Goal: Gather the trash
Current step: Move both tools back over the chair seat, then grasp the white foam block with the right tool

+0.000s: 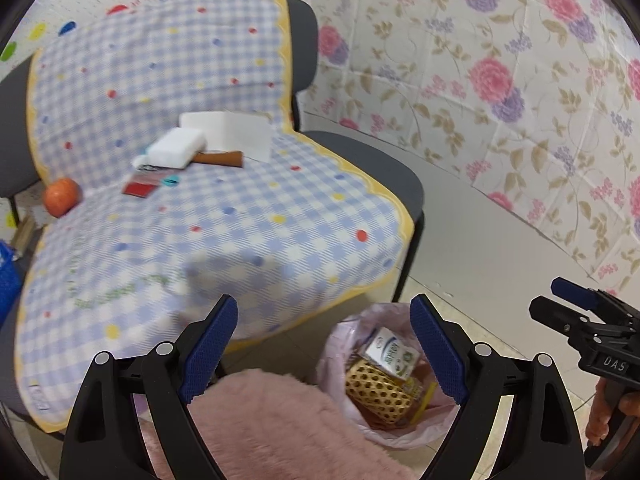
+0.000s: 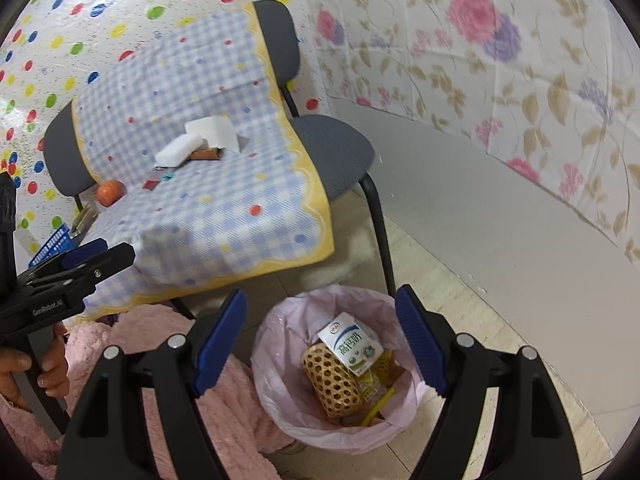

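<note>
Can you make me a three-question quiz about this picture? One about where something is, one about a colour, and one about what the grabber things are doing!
1. Where is the milk carton?
A. On the chair
B. In the trash bin
C. On the floor beside the bin

2. What colour is the liner bag in the bin?
A. Pink
B. Black
C. Green

3. How are the jaws of the right gripper?
A. Shut on the carton
B. Shut on nothing
C. Open and holding nothing

Answers:
1. B, the carton lies inside the bin on top of a woven yellow basket.
2. A, the bag folded over the rim is pale pink.
3. C, the two blue pads stand wide apart above the bin with nothing between them; the left gripper is open too.
</note>
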A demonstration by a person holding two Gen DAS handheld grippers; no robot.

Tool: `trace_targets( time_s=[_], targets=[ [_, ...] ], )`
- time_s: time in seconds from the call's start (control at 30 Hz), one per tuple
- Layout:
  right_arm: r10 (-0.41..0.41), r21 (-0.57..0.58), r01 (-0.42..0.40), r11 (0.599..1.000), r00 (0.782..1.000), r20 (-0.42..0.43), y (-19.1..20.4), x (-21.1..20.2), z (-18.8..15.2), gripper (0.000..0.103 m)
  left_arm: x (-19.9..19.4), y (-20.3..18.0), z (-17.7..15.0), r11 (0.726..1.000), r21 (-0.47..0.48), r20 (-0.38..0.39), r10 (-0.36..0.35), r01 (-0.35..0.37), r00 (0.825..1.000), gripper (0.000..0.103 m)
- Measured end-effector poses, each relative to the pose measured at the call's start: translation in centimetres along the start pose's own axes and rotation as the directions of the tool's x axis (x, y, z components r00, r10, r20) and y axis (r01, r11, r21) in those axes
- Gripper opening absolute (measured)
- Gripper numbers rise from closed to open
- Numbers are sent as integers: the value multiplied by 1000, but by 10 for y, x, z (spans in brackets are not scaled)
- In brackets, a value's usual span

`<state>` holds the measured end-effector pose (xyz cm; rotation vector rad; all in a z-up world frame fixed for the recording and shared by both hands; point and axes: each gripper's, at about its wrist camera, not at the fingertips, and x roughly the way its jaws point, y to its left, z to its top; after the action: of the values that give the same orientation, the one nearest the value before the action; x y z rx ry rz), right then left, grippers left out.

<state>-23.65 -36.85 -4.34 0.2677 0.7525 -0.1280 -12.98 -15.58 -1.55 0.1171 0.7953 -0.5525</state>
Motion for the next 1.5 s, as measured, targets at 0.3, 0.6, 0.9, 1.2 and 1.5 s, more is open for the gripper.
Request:
trace_targets(
  time_s=[0.3,0.6,0.9,1.2,1.5],
  targets=[
    [75,-64,-74,995,997,27,44,5,16,76,-33,46,2,995,-57,46,91,-88,995,87],
    [130,-166,-126,978,991,12,99,33,43,76,-55,106,12,968,-131,58,223,-215,973,87],
    [155,-251,-144,957,988,27,136,61,84,54,-67,162,45,931,-182,85,337,-318,938,87],
    [186,-271,-172,947,982,26,162,103,126,47,-46,198,91,906,-154,96,412,-395,906,87],
    [214,-318,-198,927,977,16,199,172,169,57,5,230,109,914,-159,79,389,-374,918,87]
  ],
)
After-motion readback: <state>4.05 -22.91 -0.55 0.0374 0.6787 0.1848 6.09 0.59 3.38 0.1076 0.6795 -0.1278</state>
